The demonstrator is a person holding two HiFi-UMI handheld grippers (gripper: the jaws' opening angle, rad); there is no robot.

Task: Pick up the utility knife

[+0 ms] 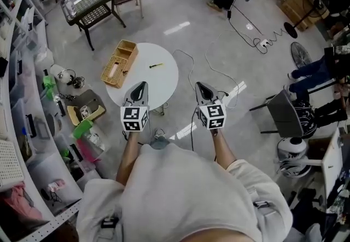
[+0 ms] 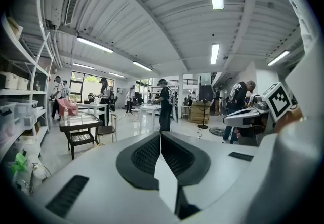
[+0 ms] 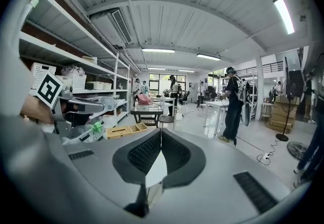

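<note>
At the near side of a round white bench [image 1: 165, 86] in a busy workshop, we hold the left tool [image 1: 142, 85] and the right tool [image 1: 200, 86] side by side in front of us, both aimed out across the room. Each is clenched on nothing. In the left gripper view the ribbed pads [image 2: 146, 155] meet in a tight seam, and the right gripper view shows its pads [image 3: 144, 153] pressed together the same way.

The utility knife [image 1: 156, 65], a small yellow-and-black sliver, lies flat on the open bench top. It is just beyond the left tool's tip and a little apart from the wooden box [image 1: 119, 63], which overhangs the bench's left edge. Neither gripper view shows the knife, because both cameras look over it toward the shelves and the people farther off.

We read the level, shut tools as a carrying posture, so the reach has not begun. The left tool looks better placed for it. We judge it must tip downward and part its jaws before it can take so thin an object lying flat.
</note>
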